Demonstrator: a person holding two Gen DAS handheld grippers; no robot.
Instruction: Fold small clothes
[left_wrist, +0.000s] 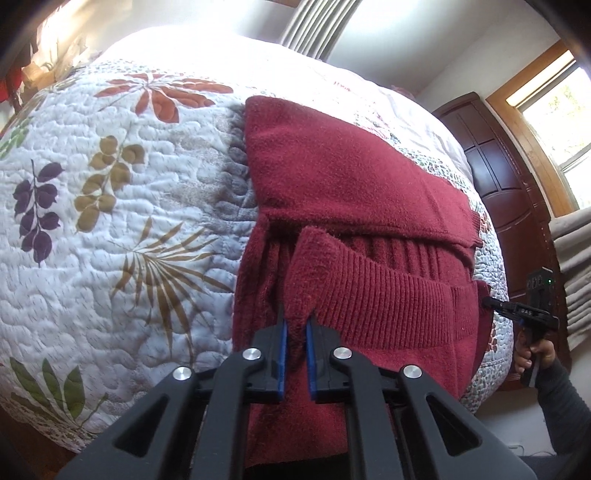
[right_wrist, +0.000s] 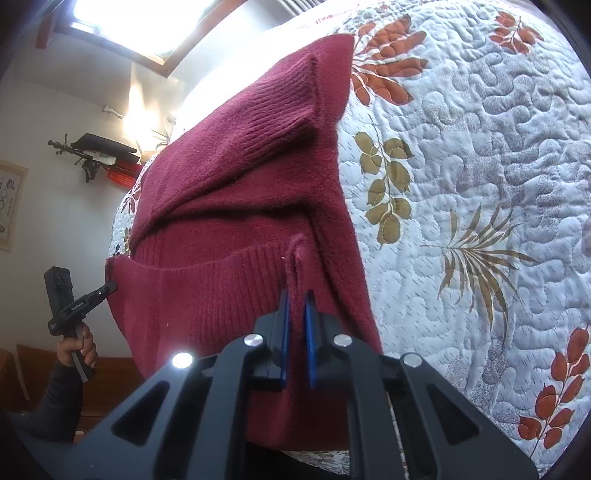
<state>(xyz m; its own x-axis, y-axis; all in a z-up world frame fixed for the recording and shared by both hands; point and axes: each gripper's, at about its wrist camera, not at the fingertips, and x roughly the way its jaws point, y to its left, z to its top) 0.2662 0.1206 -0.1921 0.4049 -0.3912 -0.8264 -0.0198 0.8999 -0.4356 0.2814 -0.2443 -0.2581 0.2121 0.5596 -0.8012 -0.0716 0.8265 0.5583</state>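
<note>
- While both corners of the ribbed hem are being pinched, the left gripper is being kept nearly closed, its blue pads pressing a bunched fold of the red sweater between them.
- Directly ahead of that gripper, the ribbed hem band is being stretched across toward the other gripper, which is showing at the far right of the left wrist view, held in a hand.
- From the right wrist view, the right gripper is likewise being held almost shut, a thin upright pleat of the hem being clamped between its blue pads.
- Beyond both grippers, the sweater is lying on a floral quilt on a bed, its lower part draping over the near edge below the jaws; a folded sleeve or upper panel is resting on top of the body, further ahead.
- Judging by the way it is sagging and puckering at each pinch, the knit is being read as soft, limp and fairly thick, with some weight but no stiffness; it is likely stretching along the ribbing when pulled.
- Slippage is being judged unlikely, since the fuzzy surface is offering grip, though a shallow bite could let one layer creep out.
- The hem corners are being judged the sensible holds, as the ribbing is denser there and is carrying the pull evenly; both layers would need taking together so the fold lands square.
- A dark wooden headboard is standing well beyond the garment, to the left gripper's right.
</note>
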